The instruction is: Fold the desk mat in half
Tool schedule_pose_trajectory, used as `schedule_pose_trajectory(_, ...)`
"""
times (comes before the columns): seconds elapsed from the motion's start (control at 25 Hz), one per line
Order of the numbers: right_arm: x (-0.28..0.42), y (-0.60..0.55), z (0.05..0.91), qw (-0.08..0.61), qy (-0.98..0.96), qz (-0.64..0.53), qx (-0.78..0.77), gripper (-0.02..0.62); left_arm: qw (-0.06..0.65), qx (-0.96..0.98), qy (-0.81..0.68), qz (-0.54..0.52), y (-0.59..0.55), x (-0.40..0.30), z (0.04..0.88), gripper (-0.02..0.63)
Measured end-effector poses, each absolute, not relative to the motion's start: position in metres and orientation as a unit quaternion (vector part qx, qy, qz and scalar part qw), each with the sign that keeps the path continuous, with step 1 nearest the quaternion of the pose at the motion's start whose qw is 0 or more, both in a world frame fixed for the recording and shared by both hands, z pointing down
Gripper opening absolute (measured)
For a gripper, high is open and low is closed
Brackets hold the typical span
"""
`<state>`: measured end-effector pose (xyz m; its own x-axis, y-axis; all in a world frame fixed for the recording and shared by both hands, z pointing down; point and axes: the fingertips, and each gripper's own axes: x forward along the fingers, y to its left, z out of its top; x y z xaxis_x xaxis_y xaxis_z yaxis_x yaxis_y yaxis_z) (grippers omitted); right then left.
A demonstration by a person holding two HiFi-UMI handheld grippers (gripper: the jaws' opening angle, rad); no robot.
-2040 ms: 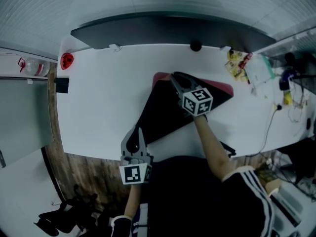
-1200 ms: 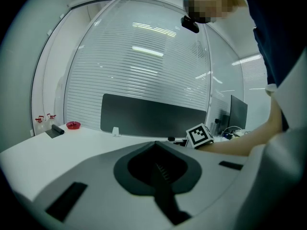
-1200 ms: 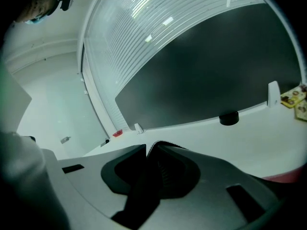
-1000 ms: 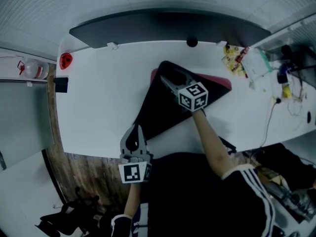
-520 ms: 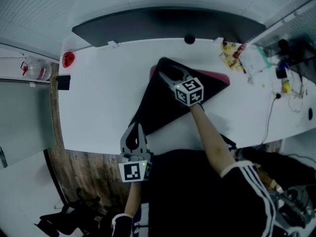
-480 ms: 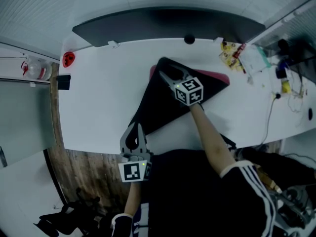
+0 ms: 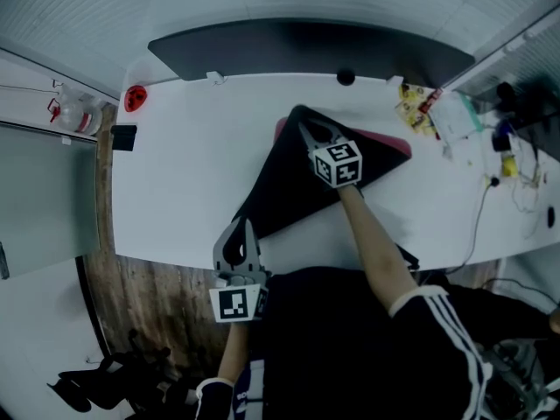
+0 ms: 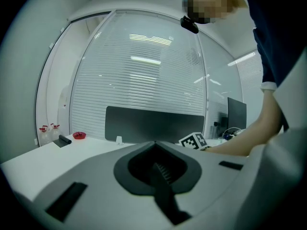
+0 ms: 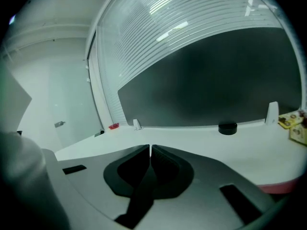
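The desk mat lies on the white table, black side up in a triangle, with its pink side showing at the right. My right gripper reaches to the mat's far corner. Its jaws have just been closing and now pinch that corner. In the right gripper view the right gripper shows only a hairline slit, with pink mat at the lower right. My left gripper hangs at the table's front edge, beside the mat's near tip, shut and empty. The left gripper shows its tips together.
A dark partition panel stands along the far edge, with a black round puck and a white clip in front of it. A red object and a black block sit far left. Snack packets and cables lie right.
The right gripper's jaws, spread wide half a second ago, have come together at the mat's far corner. The left gripper has stayed at the front edge. The head camera shifted slightly.
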<state>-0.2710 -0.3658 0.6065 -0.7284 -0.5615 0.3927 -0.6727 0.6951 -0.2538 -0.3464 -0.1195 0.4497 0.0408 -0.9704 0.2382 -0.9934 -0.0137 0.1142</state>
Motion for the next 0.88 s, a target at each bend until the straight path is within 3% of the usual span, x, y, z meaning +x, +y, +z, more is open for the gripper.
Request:
schedule_pose_trajectory(0.24, -0.270, -0.368, 0.605, 0.151, -0.906, 0.192, 0.345, 0.011, 0.116, 0.701, -0.703, 0.041, -0.122, -0.359, 0.444, 0.002)
schedule_pose_trajectory(0.88, -0.229, -0.348, 0.495, 0.046, -0.922, 0.133, 0.361, 0.003, 0.082, 0.727, -0.680, 0.045, -0.119, -0.337, 0.429, 0.002)
